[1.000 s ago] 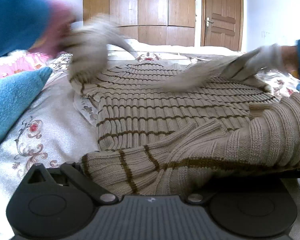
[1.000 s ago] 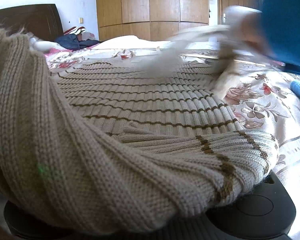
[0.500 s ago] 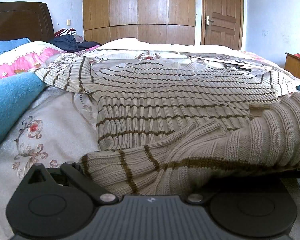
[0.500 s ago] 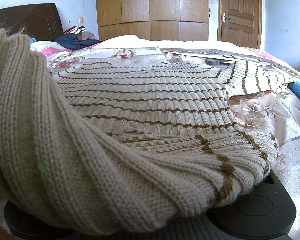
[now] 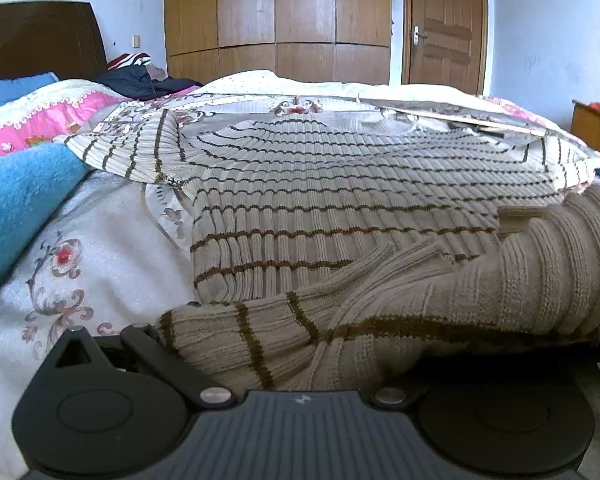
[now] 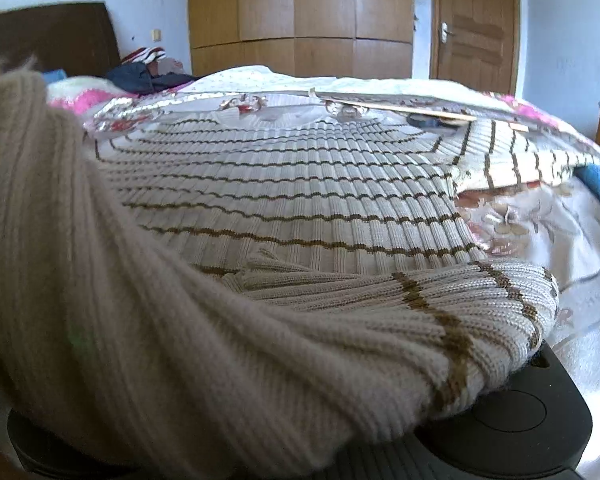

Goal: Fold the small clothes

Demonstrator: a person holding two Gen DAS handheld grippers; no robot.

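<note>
Bedspread (image 5: 80, 248), white with floral print, carries everything. Sweater (image 5: 340, 184), beige ribbed knit with thin brown stripes, lies flat across the middle of the bed, neck toward the far edge, one sleeve (image 5: 124, 152) spread toward the left edge and the other (image 6: 532, 160) toward the right edge. Its hem at the near edge is bunched and draped over both my tongs. Blue blanket (image 5: 16, 208) sits at the left edge, beside a pink quilt (image 5: 40, 116). My left tong (image 5: 300, 364) is buried under the hem (fingers hidden by knit), so I cannot tell how its jaws stand. My right tong (image 6: 340, 400) is likewise covered, and I cannot tell its state either.
</note>
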